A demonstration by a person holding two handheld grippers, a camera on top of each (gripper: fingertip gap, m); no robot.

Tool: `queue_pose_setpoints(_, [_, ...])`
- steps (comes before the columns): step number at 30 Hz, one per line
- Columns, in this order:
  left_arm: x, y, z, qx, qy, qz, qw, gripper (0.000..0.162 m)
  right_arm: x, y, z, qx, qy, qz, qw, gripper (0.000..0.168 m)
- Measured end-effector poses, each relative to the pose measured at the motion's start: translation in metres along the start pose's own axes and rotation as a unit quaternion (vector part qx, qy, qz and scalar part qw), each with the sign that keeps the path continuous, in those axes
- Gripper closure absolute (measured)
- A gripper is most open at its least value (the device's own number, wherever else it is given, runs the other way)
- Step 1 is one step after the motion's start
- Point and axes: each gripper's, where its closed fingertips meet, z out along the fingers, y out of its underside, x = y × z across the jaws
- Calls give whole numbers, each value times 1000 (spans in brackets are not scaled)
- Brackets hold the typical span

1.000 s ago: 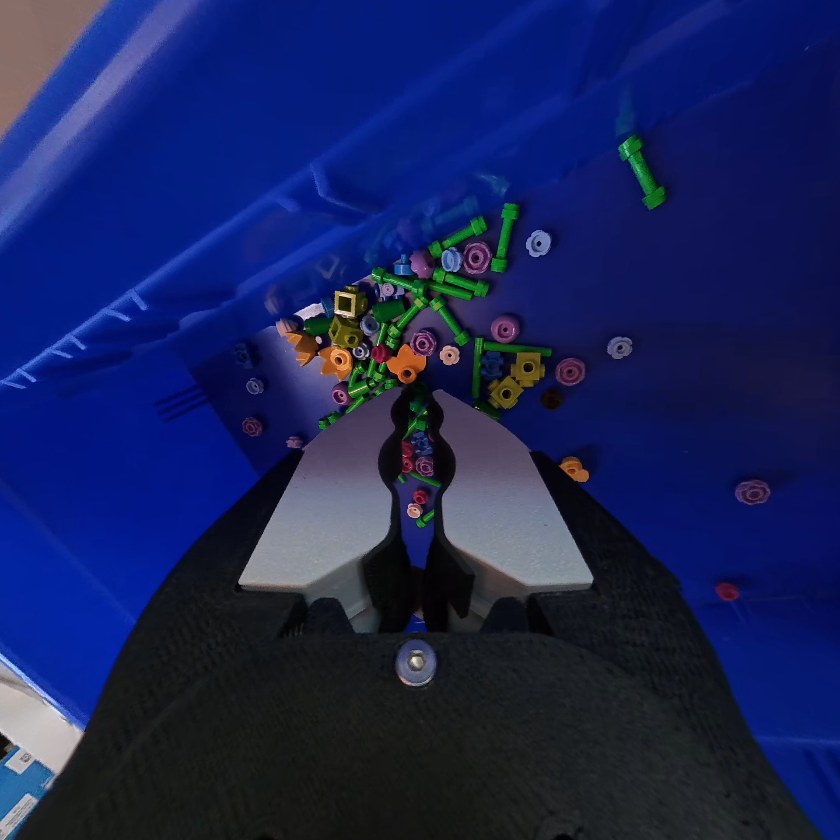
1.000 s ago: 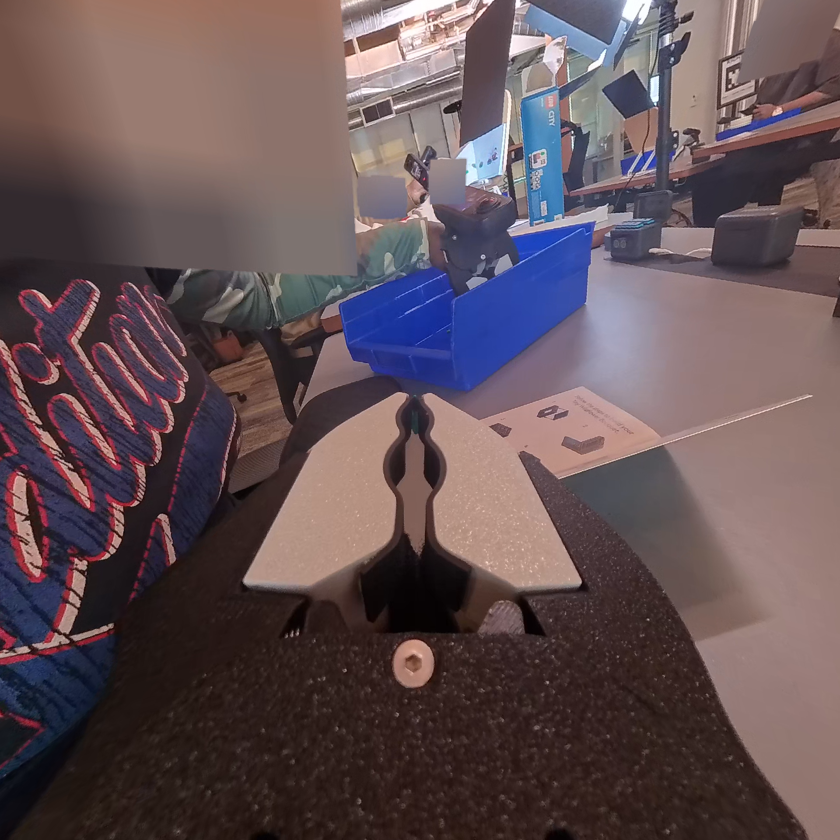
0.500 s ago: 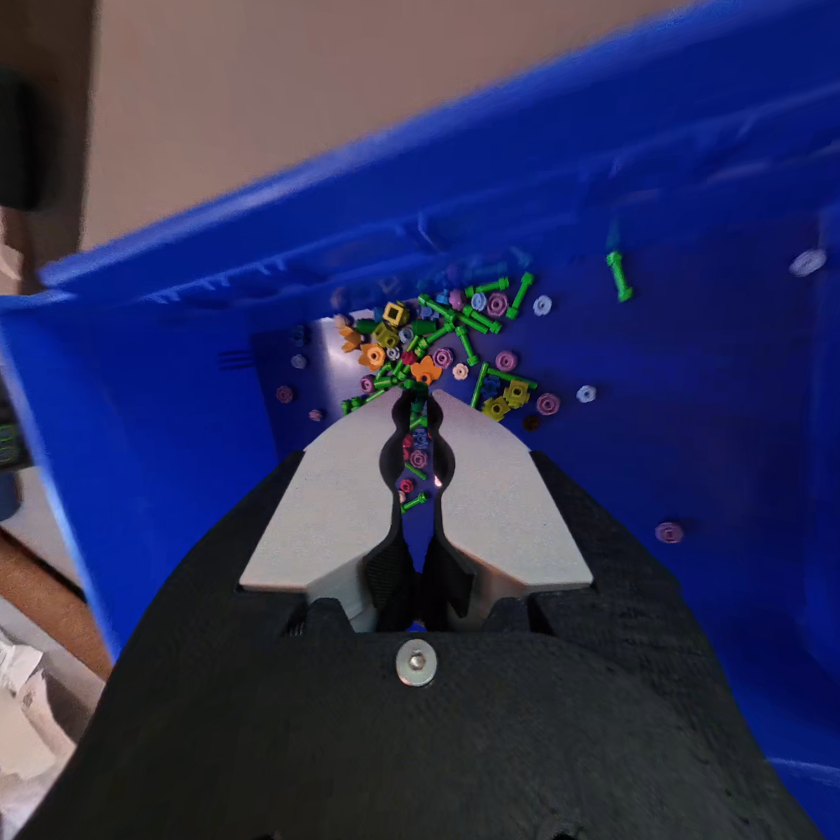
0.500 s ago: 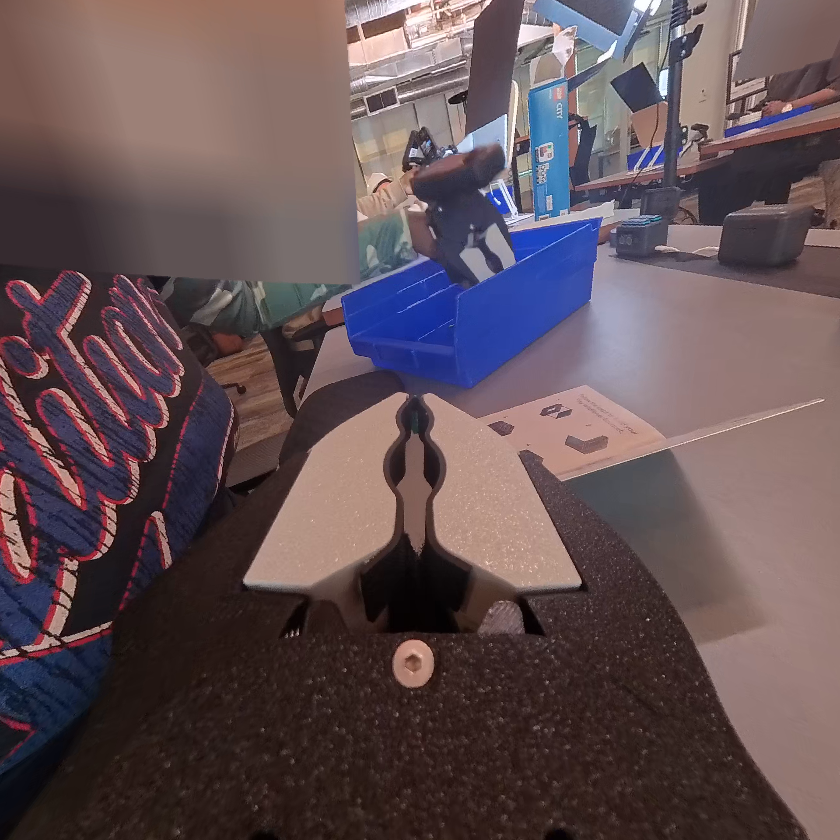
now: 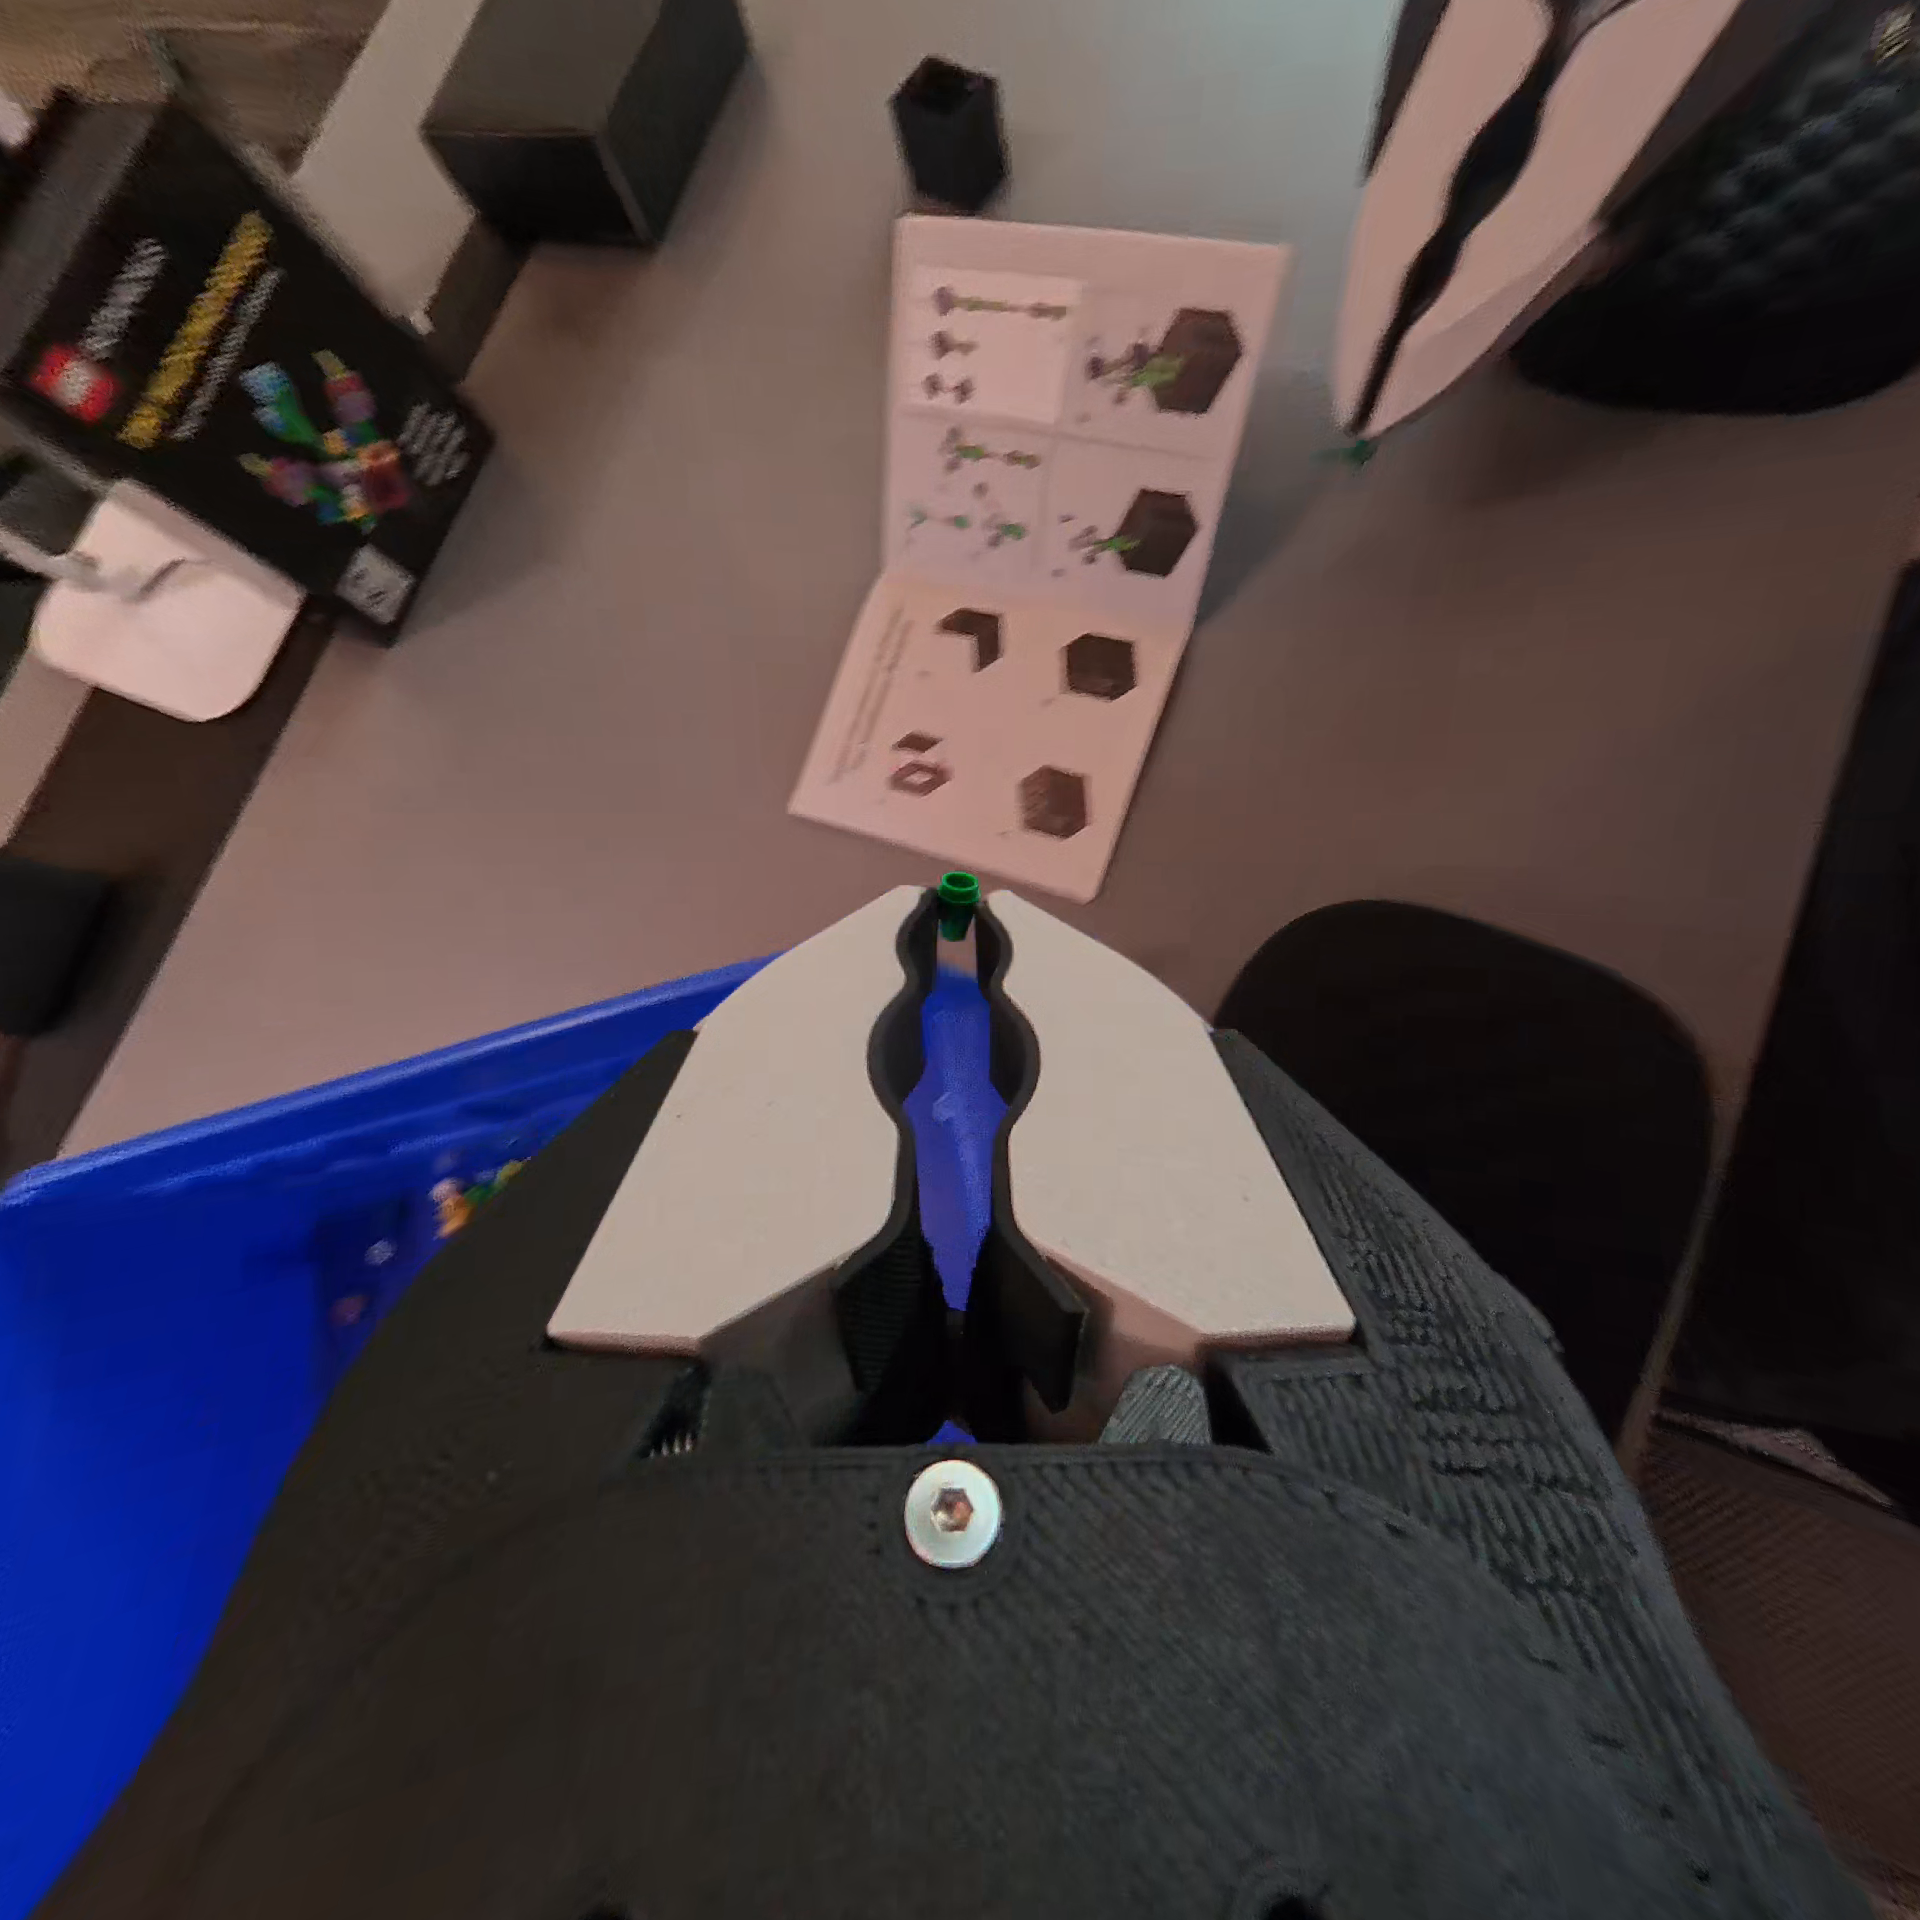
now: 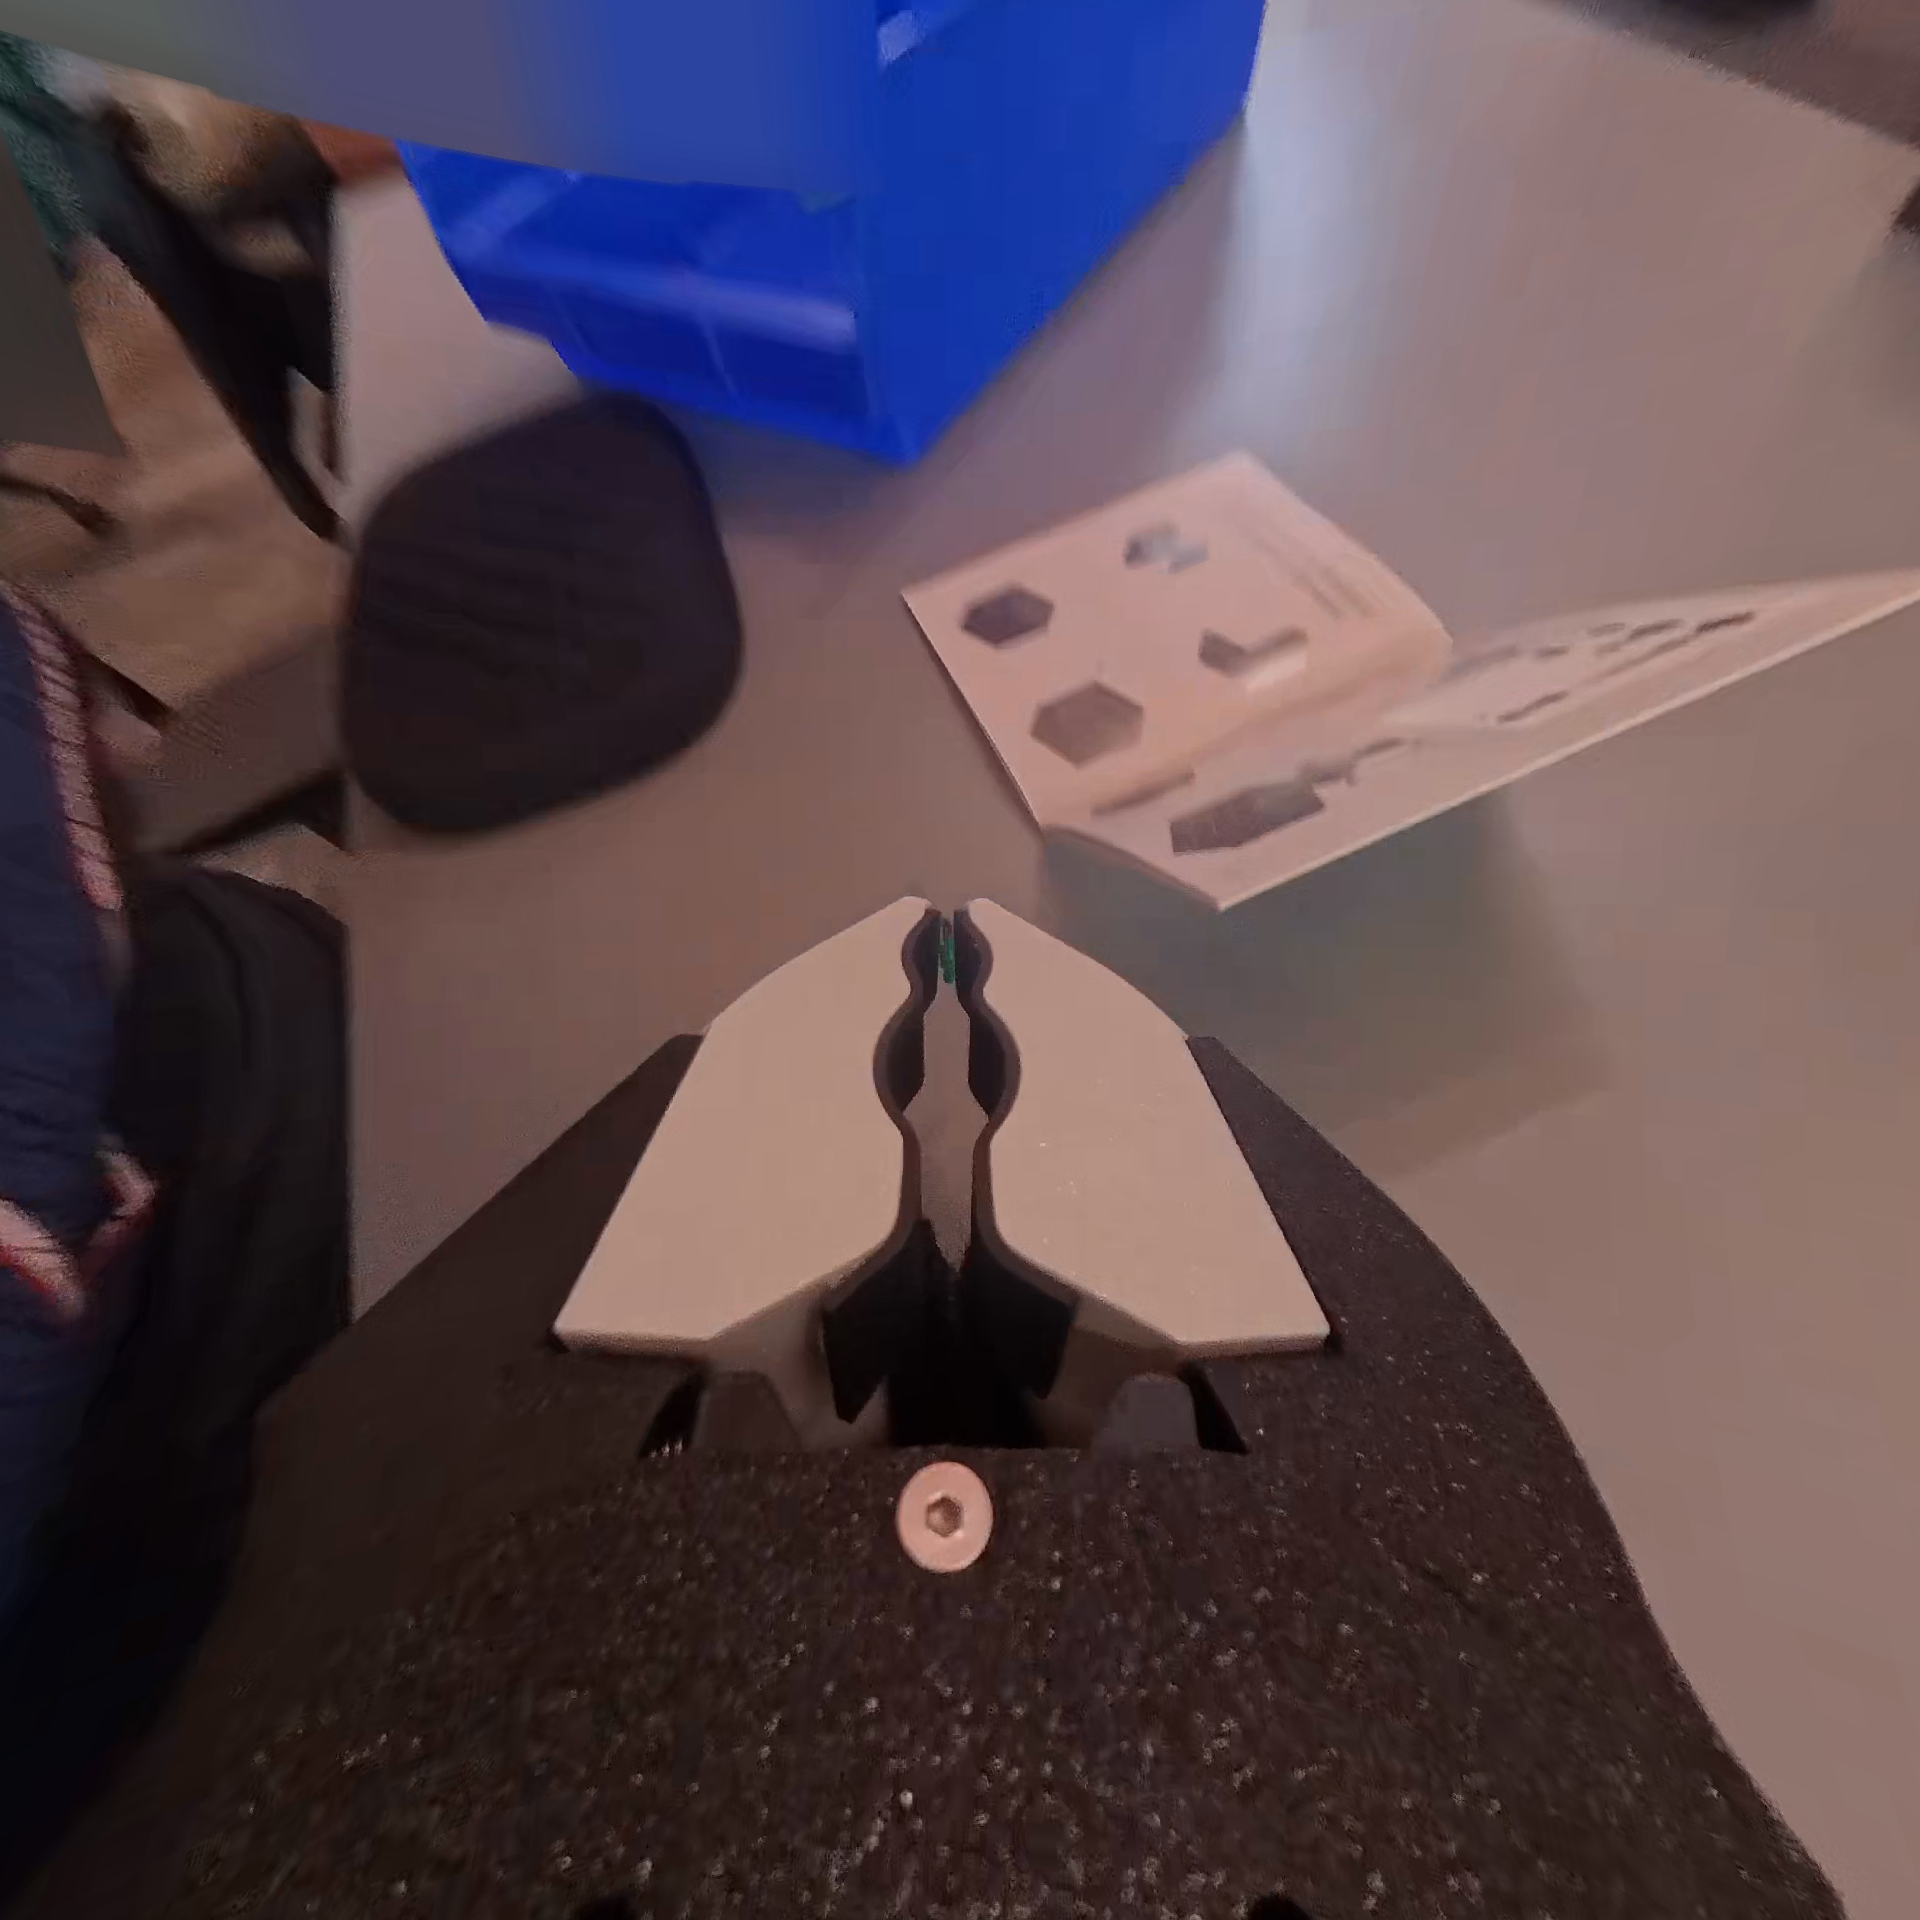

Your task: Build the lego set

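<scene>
On the far left of the left wrist view lies the black set box (image 5: 249, 384), well away from your work. Near you on the left is the blue bin (image 5: 208, 1351), and a few small coloured pieces (image 5: 468, 1195) show inside it.

Your left gripper (image 5: 958, 914) is squeezed nearly closed on a small green peg (image 5: 958, 902). The peg pokes out past the tips — so only a little of it is pinched. Hold it firm and move slowly, or it may twist or pop out.

Past the tips, the open instruction sheet (image 5: 1049, 551) lies flat on the grey table (image 5: 520, 779). Look at it to check which way the peg goes before you push.

On the far right of that view is your right gripper (image 5: 1361, 426), blurred. A bit of green (image 5: 1351, 452) sits at its tip. In its own view the right gripper (image 6: 948, 920) is closed to a thin slit, with a green sliver (image 6: 947, 951) pinched between the tips. I cannot tell what piece that is.

It looks like the two green pieces should join. Bring the grippers together over the table, not over the bin — a dropped piece is easier to find there. Line the ends up straight, then press gently.
</scene>
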Motion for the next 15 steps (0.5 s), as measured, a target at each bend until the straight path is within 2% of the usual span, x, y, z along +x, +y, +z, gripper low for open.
queue_pose_setpoints(2, [26, -9, 13, 11, 27, -2, 1000, 155, 6, 11, 3, -45, 40, -15, 998, 165])
queue_pose_setpoints(5, [55, -9, 39, -14, 39, 10, 999, 155, 4, 17, 6, -74, 46, -19, 996, 166])
queue_pose_setpoints(15, [99, 3, 108, -66, 104, -12, 992, 155, 7, 21, 1, -66, 51, -1, 997, 164])
